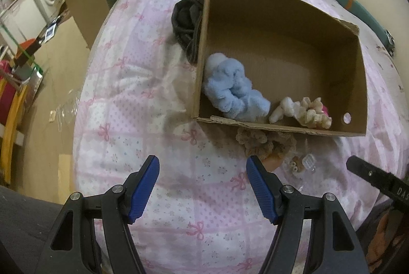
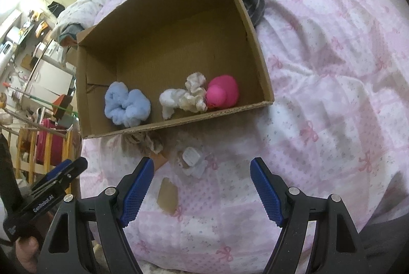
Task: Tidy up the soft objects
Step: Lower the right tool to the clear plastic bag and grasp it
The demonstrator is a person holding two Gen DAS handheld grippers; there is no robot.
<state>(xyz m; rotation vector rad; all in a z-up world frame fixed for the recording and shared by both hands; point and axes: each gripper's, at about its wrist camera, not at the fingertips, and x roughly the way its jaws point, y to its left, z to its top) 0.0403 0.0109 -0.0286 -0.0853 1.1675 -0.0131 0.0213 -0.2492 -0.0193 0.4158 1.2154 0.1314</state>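
An open cardboard box (image 1: pixel 286 10) (image 2: pixel 163 26) sits on a pink quilted bed. Inside lie a fluffy light-blue scrunchie (image 1: pixel 235 88) (image 2: pixel 126 104), a white and cream scrunchie (image 1: pixel 306 111) (image 2: pixel 185 96) and a pink soft ball (image 2: pixel 222 92), mostly hidden in the left wrist view. A beige crocheted scrunchie (image 1: pixel 265 143) (image 2: pixel 144 142) lies on the bed against the box's near wall. A dark grey cloth (image 1: pixel 188 21) (image 2: pixel 251 1) lies beside the box. My left gripper (image 1: pixel 203 188) is open and empty, above the bed. My right gripper (image 2: pixel 202 191) is open and empty, short of the box.
A small clear plastic packet (image 2: pixel 191 160) (image 1: pixel 304 162) and a brown card piece (image 2: pixel 167 197) lie on the quilt (image 2: pixel 332 69) near the box. The bed's left edge (image 1: pixel 84 100) drops to the floor, with cardboard boxes (image 1: pixel 87 8) and furniture beyond.
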